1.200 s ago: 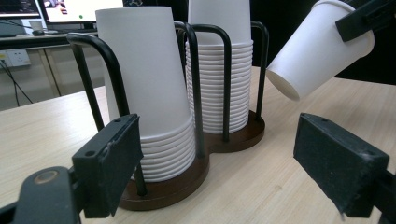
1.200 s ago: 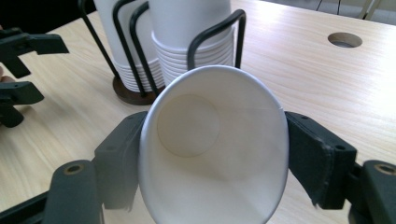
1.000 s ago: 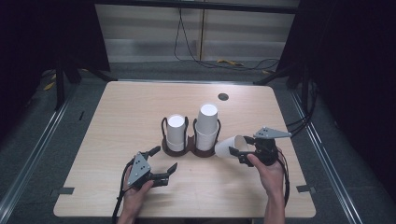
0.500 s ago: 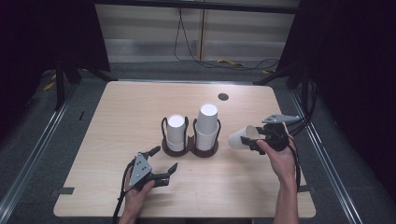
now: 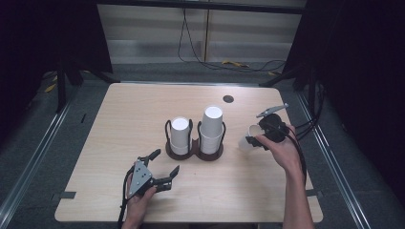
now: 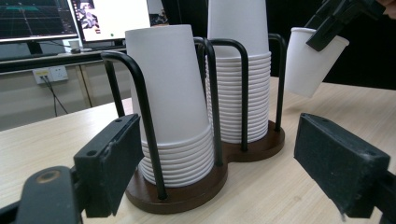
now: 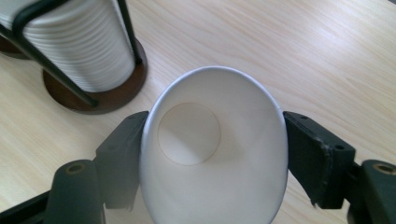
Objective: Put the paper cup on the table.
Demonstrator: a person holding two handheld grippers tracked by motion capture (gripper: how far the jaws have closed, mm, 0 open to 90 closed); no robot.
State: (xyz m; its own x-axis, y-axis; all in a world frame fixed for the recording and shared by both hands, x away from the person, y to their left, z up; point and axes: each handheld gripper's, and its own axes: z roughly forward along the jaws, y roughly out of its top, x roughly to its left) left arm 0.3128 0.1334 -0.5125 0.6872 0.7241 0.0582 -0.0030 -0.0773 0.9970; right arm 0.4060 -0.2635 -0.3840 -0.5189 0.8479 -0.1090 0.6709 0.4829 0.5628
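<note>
Squeezing a white paper cup point(image 7: 212, 154) between its two black jaws, the right gripper point(image 5: 260, 138) pinches the cup's rim into an oval, and in the right gripper view the cup's mouth faces the camera with the round bottom visible inside. From above, that cup point(image 5: 247, 142) hangs tilted over the table, clear of the wood, just right of the taller cup stack point(image 5: 211, 129). No brand, label or writing can be read on the cup or the stacks. The left gripper point(image 5: 160, 168) rests near the table's front edge with its jaws spread wide and nothing between them, pointing toward the dark wooden cup holder point(image 6: 187, 193). That holder carries two upside-down stacks of white paper cups inside black wire loops, the shorter stack point(image 5: 180, 135) on the left. A small dark disc point(image 5: 228, 98) lies on the light wooden table point(image 5: 124, 119) well behind the holder.
</note>
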